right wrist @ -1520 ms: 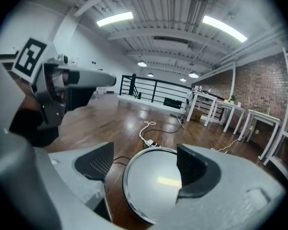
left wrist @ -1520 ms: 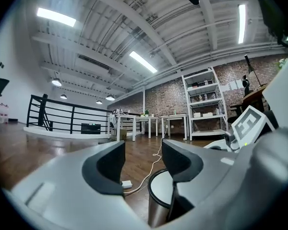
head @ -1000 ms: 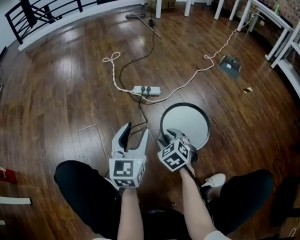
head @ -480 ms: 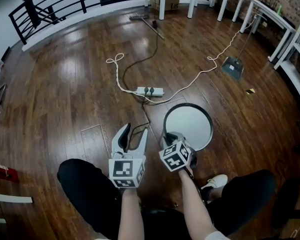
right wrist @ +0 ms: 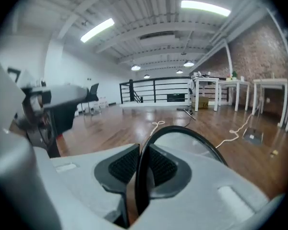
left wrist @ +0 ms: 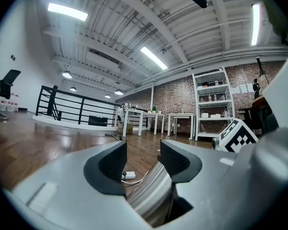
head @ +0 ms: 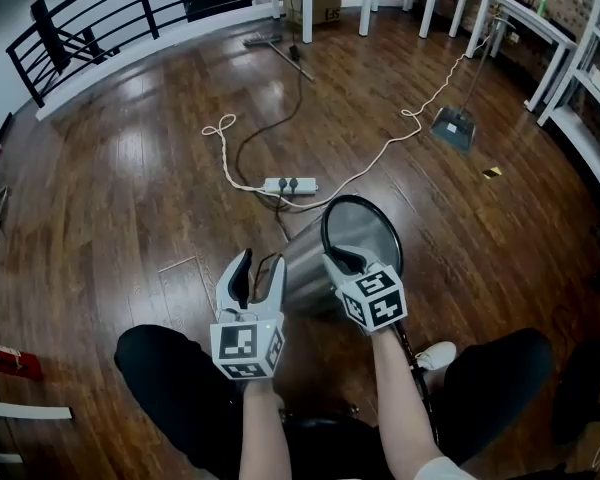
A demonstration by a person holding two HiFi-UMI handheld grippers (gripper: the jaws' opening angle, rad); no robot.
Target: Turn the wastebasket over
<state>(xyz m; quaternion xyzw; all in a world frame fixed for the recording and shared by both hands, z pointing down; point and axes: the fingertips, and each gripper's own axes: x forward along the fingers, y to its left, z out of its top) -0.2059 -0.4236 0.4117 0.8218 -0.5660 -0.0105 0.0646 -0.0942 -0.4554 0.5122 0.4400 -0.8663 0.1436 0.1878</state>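
Note:
The wastebasket [head: 308,256] is a metal can with a black rim [head: 372,208]. It hangs tilted off the wood floor, its mouth turned up toward the right. My right gripper [head: 343,261] is shut on the near part of the rim; its jaws have just been closing, and in the right gripper view the rim [right wrist: 182,132] runs between the right gripper's [right wrist: 138,165] pads. My left gripper [head: 256,272] stands open just left of the can's wall. In the left gripper view the ribbed wall of the wastebasket [left wrist: 151,188] shows through the left gripper's [left wrist: 142,160] gap, untouched.
A white power strip [head: 288,184] with a looped white cable [head: 223,125] lies on the floor beyond the can. A dustpan [head: 452,126] stands at the back right near white tables [head: 515,13]. A black railing [head: 100,8] curves along the back left. The person's knees [head: 165,368] flank the grippers.
The wastebasket stood upright on the floor; now it is lifted and tipped toward the left. The right gripper closed on its rim, rose and rolled. The left gripper barely moved.

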